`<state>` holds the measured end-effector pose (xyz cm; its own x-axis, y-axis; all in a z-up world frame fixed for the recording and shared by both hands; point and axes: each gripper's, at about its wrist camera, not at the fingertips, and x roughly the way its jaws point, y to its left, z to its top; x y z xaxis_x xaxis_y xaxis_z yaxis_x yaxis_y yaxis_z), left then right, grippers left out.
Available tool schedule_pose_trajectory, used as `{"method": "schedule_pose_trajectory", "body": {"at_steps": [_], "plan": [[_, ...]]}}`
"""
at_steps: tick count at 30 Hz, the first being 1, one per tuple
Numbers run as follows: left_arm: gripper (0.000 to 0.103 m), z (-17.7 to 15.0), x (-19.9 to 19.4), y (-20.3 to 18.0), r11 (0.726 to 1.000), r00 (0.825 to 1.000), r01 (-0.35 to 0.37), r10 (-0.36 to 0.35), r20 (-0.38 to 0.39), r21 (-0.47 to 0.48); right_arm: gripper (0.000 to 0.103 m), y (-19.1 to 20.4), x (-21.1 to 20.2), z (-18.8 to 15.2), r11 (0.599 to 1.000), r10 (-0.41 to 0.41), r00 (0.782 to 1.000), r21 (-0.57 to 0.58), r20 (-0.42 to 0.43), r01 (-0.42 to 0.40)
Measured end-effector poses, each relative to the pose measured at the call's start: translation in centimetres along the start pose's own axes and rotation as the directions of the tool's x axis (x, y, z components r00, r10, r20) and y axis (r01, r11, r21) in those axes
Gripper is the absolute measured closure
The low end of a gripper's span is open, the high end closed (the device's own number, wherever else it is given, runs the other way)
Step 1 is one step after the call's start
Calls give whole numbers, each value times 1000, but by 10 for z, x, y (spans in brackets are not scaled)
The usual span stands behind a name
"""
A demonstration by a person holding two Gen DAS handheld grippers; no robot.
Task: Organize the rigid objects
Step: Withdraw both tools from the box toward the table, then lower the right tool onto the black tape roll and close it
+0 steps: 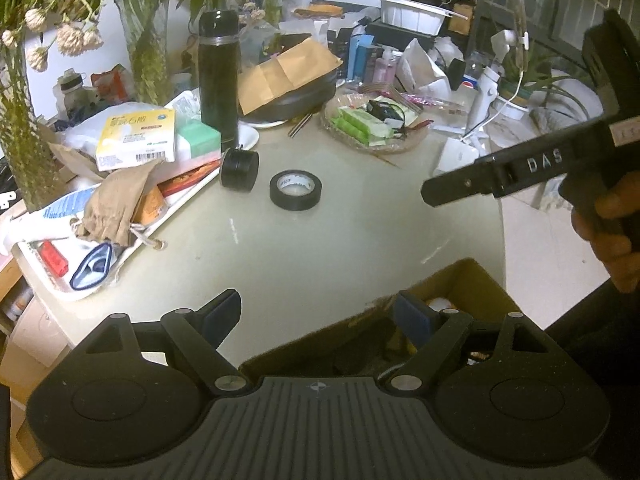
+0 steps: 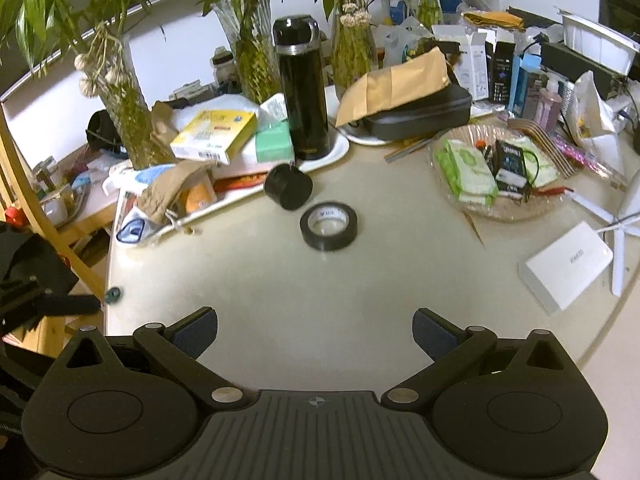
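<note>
A black tape roll (image 1: 295, 189) lies flat on the pale round table (image 1: 320, 248), also in the right wrist view (image 2: 328, 226). A black cylinder (image 1: 239, 169) lies on its side just left of it, also in the right wrist view (image 2: 288, 187). My left gripper (image 1: 318, 318) is open and empty, above the table's near edge and an open cardboard box (image 1: 464, 280). My right gripper (image 2: 315, 334) is open and empty, short of the tape roll; its body shows in the left wrist view (image 1: 500, 172) at the right.
A tall black flask (image 2: 302, 88) stands behind the cylinder. A white tray (image 1: 132, 216) of boxes and a cloth pouch sits left. A glass dish (image 2: 500, 172) of packets sits right, a white box (image 2: 566, 270) near it. Vases of plants (image 2: 132, 92) line the back.
</note>
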<state>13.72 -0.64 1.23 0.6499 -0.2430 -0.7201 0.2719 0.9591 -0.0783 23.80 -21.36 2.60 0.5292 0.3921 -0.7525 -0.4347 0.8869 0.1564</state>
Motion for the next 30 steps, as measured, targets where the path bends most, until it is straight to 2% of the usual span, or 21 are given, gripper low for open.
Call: {"method": "schedule_pose_trajectory", "body": {"at_steps": [12,18,30], "plan": [[19,20,-6,11,1000,998,-14,14,57,-16,0,-8,-11,33,998,-36,998,-45,44,38],[19,21,1,17,1000,997,-18,19,78,-14,0,-11,1,35,997,-30,997,-75,64,35],[19,27,34,32,1000,996,-22,23,82,-19,0,-10,47,29,984,16,1000,-177,22,-12]]}}
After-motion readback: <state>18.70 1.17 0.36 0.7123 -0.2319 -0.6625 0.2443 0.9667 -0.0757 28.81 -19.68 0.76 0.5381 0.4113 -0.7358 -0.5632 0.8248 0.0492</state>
